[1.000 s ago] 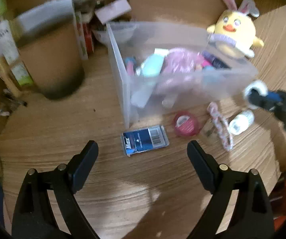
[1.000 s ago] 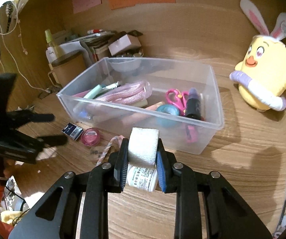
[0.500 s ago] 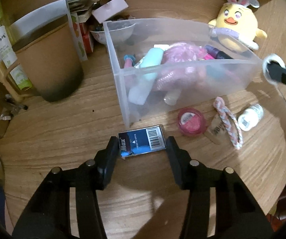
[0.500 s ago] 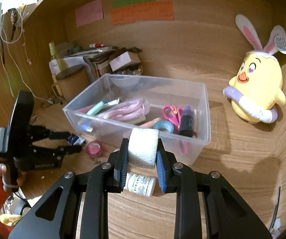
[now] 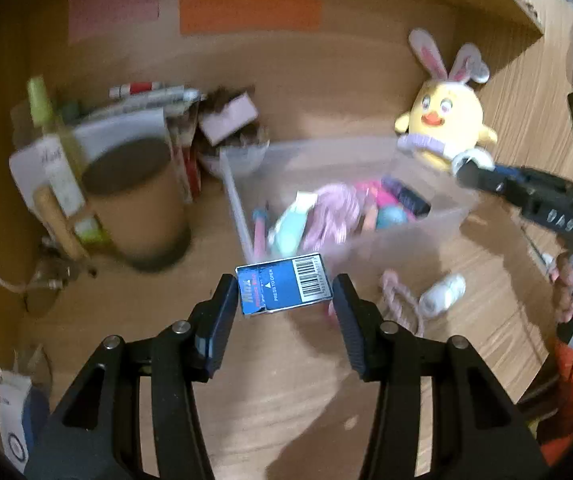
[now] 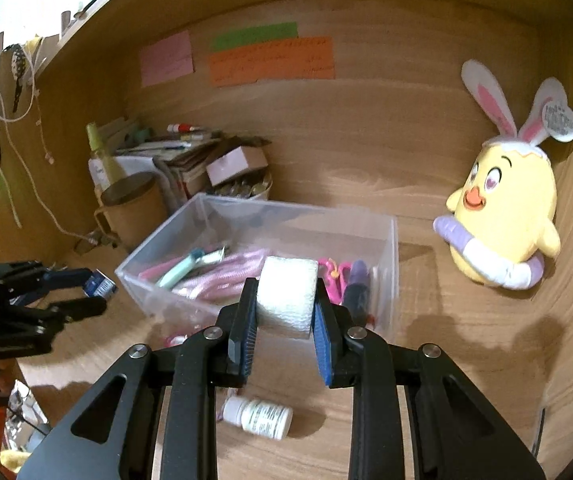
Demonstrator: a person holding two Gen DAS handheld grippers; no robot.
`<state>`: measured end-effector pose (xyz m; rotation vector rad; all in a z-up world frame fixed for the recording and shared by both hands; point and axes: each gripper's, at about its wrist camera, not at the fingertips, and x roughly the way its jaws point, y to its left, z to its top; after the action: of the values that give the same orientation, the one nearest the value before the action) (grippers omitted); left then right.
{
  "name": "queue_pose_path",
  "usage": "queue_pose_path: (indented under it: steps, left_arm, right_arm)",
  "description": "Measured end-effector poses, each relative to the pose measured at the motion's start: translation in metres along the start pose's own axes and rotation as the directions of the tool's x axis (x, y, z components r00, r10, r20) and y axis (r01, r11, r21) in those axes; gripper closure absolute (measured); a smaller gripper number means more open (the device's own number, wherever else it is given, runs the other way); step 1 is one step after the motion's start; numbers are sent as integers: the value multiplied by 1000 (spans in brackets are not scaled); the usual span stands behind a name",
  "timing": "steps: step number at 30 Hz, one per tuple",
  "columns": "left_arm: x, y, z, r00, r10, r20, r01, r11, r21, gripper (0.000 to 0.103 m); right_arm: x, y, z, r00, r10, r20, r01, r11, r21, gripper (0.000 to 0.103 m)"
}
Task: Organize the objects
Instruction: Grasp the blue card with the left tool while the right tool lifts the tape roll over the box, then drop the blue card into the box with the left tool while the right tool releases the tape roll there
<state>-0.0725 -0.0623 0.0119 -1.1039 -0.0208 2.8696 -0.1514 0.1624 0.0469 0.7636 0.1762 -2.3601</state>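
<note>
Blue box (image 5: pixel 284 285) reads "PRESS TO OPEN", clamped in left hand-held gripper (image 5: pixel 284 300)

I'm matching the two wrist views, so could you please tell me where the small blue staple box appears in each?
Left wrist view: the blue staple box sits at centre, gripped between the left tongs.
Right wrist view: it shows small at the left edge, just left of the bin.
Shared landmark: the clear plastic bin.
</note>
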Motion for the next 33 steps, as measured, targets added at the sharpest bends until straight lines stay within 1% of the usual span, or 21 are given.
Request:
queue_pose_path:
  steps: [2, 5, 9, 12, 13, 15, 18, 22, 25, 28, 30, 33]
  left_arm:
    - [2, -3, 10, 1000, -7, 14, 7, 1000, 3, 54]
    - [13, -7, 22, 1000, -25, 11, 25, 1000, 3, 54]
    - [37, -11, 34, 999, -41, -23, 41, 999, 6, 54]
    - [56, -12, 38, 995, -74, -63, 73, 997, -11, 54]
    - [64, -12, 39, 992, -97, -81, 96, 995, -24, 54]
    - [74, -12, 40, 988, -116, -100, 113, 993, -38, 54]
    - [82, -17, 40, 987, -121, -109, 118, 992, -34, 54]
    - [83, -20, 40, 990, -96, -99, 95, 995, -11, 54]
    - [81, -21, 39, 991, -91, -96, 91, 996, 0, 49]
    - [75, -21, 38, 993, -81, -80, 81, 997, 6, 43]
    - [70, -21, 39, 995, -73, -69, 73, 997, 7, 40]
    - [57, -18, 38, 996, -76, -46, 76, 997, 0, 36]
  right_arm:
    - [4, -1, 5, 1000, -8, 2, 8, 1000, -5, 80]
    - [13, -3, 10, 1000, -16, -10, 16, 1000, -13, 81]
    - [31, -4, 10, 998, -26, -49, 25, 1000, -13, 80]
    - [48, -4, 6, 996, -29, -88, 29, 1000, -8, 80]
    - [54, -4, 5, 994, -25, -103, 25, 1000, -4, 81]
    - [65, -1, 2, 992, -13, -126, 12, 1000, -4, 80]
    - [74, 3, -1, 990, -3, -144, 1, 1000, -14, 81]
    - [81, 7, -4, 987, -2, -160, -3, 1000, -31, 80]
    - [81, 7, -5, 985, 0, -171, -6, 999, -35, 80]
    - [77, 4, -4, 986, 6, -169, -11, 1000, -25, 73]
    - [72, 3, -3, 988, -1, -157, -3, 1000, -25, 67]
    - [59, 2, -3, 990, 3, -140, -7, 1000, -25, 66]
